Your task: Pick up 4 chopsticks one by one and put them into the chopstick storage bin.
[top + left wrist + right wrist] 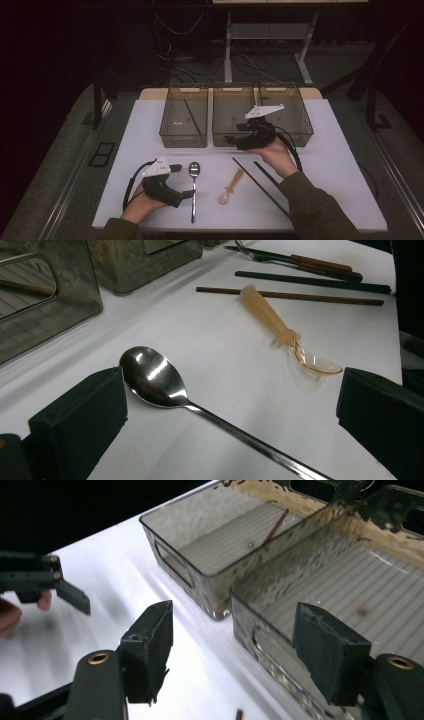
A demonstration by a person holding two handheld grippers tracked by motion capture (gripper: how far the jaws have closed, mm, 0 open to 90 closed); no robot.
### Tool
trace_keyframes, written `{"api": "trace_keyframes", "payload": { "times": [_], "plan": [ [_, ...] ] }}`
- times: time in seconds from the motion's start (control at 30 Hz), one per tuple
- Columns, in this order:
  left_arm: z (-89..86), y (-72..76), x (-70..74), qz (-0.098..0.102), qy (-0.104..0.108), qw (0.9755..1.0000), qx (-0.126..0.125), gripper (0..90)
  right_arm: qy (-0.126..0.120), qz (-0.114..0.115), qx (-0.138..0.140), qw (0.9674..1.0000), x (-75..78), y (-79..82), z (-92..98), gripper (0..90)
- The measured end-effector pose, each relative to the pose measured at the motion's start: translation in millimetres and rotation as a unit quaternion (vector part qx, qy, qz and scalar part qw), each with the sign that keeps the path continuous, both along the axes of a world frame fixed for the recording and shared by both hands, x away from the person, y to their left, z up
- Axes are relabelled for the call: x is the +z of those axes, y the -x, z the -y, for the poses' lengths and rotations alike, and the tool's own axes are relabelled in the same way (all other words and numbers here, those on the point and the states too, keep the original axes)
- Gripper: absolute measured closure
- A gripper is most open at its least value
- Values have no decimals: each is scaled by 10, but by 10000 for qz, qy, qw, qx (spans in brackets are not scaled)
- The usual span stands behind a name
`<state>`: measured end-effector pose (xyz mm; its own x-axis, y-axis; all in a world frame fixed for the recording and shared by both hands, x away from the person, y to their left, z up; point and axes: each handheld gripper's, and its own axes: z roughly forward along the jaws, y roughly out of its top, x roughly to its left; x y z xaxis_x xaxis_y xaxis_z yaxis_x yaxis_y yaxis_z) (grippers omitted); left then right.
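Observation:
My left gripper (182, 181) rests low on the white table (325, 165) at the front left, open. The bowl of a metal spoon (193, 172) lies between its jaws (230, 395), untouched by either pad; the metal spoon (155, 377) lies flat. My right gripper (235, 136) hovers at the front wall of the middle bin (220, 142), jaws pointing left. It stands open (237, 640) with nothing between the pads. An orange plastic spoon (231, 187) and two chopsticks (260, 184) lie on the table between the hands.
Three smoky clear bins stand in a row at the back: the left bin (172, 137) holds one chopstick (192, 116), and the right bin (302, 130) is beside the middle one. A brown-handled fork (300, 261) lies past the chopsticks. The left gripper (40, 580) appears far off.

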<state>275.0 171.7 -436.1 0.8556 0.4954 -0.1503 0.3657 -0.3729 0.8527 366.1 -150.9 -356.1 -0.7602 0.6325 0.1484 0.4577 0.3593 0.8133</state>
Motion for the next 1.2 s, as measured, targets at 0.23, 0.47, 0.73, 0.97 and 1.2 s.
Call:
{"api": "trace_keyframes", "payload": {
  "times": [0.23, 0.47, 0.73, 0.97, 1.2],
  "plan": [
    [1, 4, -9, 10, -84, 10000, 53, 0, 201, -168, -24, 9997, -121, 171, 212, 336],
    [-1, 2, -9, 37, -108, 9999, 50, 0, 517, -221, 41, 9984, -257, 411, 382, 393],
    [7, 5, -14, 16, -109, 9999, 68, 0, 696, -406, 39, 9967, -454, 661, 555, 486],
    [2, 9, -8, 9, -105, 9999, 77, 0, 793, -620, 2, 9949, -546, 881, 715, 587],
    [6, 13, -7, 20, -114, 9999, 79, 0, 887, -691, 4, 9937, -590, 1103, 827, 667]
  ]
}}
